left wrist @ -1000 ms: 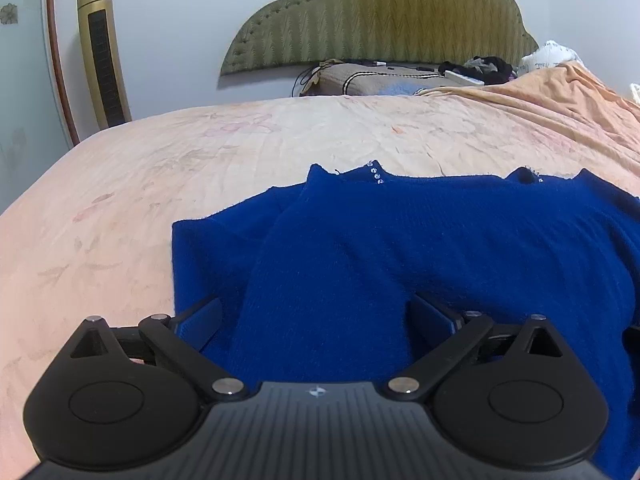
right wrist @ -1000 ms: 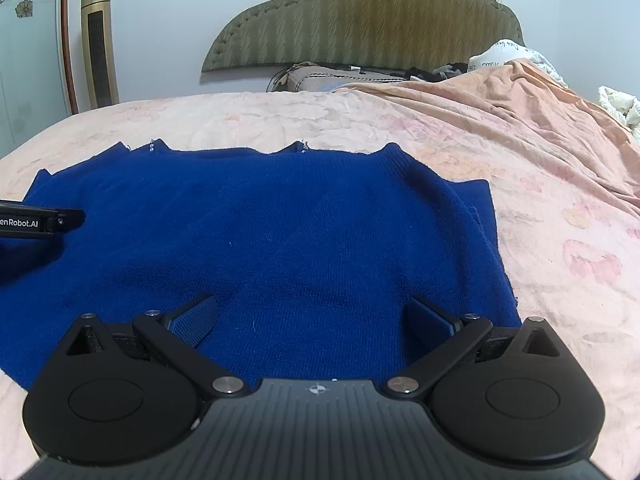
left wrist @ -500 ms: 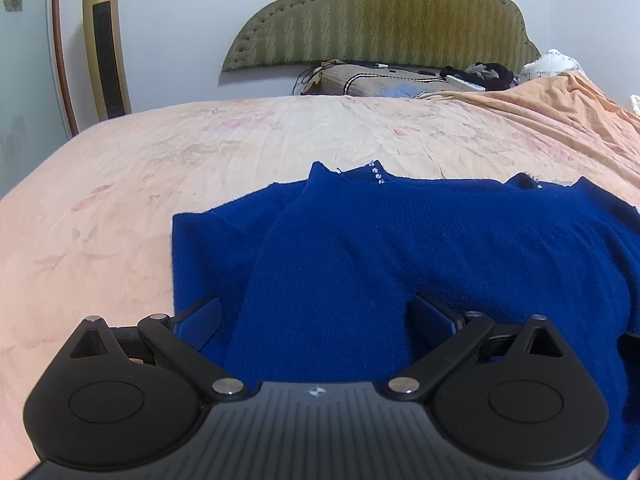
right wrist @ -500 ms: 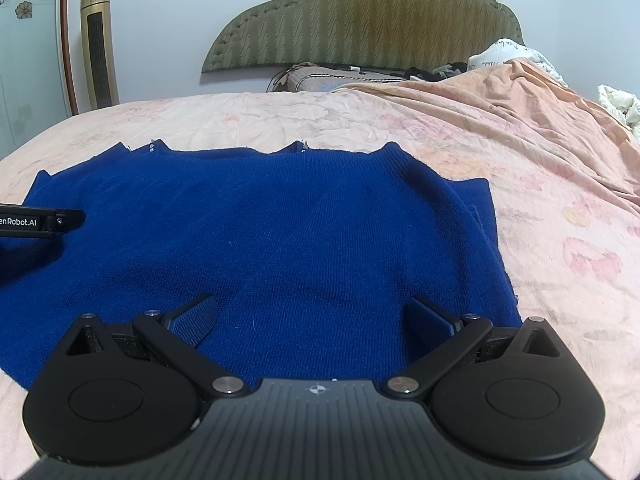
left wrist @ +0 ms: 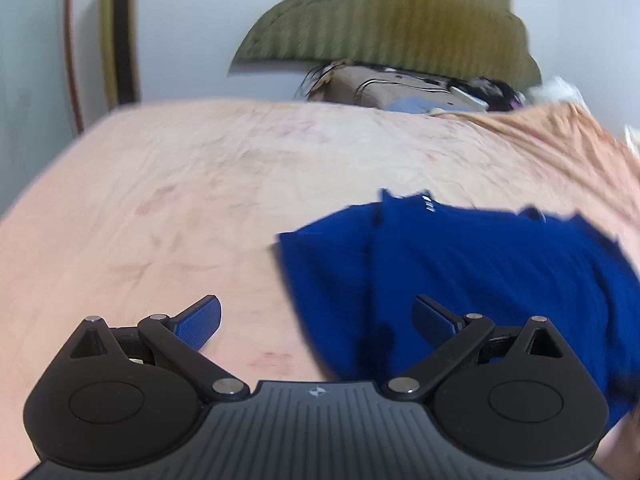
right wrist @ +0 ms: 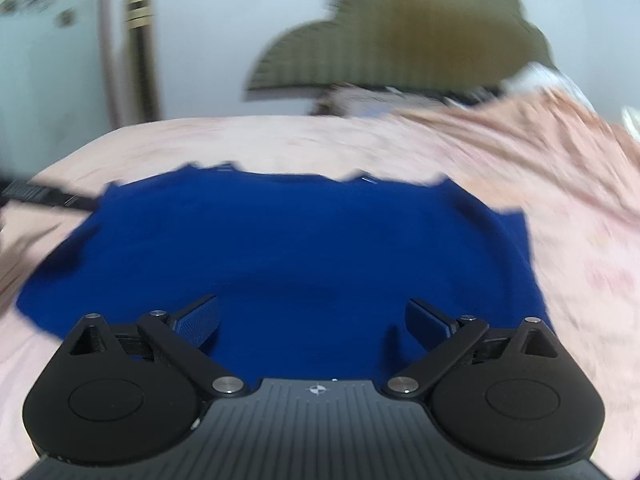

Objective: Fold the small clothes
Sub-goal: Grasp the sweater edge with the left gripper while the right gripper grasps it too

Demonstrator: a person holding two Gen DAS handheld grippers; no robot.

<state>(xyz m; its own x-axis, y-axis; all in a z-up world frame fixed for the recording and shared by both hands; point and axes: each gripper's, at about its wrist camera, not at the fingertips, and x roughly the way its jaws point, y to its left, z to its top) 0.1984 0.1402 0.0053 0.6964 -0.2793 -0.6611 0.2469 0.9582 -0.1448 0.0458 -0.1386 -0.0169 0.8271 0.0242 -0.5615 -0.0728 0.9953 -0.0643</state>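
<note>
Left wrist view first: your left gripper (left wrist: 316, 316) is spread wide, holding nothing. Its left finger (left wrist: 198, 320) sits over bare bedsheet (left wrist: 180, 208) in the lower left of the frame, the right finger over the blue sweater (left wrist: 480, 272). The sweater fills the lower right, lying flat on the bed, its left sleeve folded in over the body as a vertical crease right of centre, and its outer edge running down between your fingers. The picture is smeared, so I judge you're mid-move. Settle before you commit, straddle that edge and take both layers in one pinch.

Right wrist view now: your right gripper (right wrist: 312, 316) is released too, jaws wide apart, nothing between them. Both fingers are low over the sweater (right wrist: 300, 240), which spreads across the middle of the frame, collar towards the headboard (right wrist: 400, 36) at the top. The other gripper's black finger (right wrist: 48, 196) pokes in at the far left, at the sweater's edge. Whether your pads touch the knit, I can't tell. Take the hem level with the left side, so the fold comes up square and the soft knit doesn't drag or bunch.
</note>
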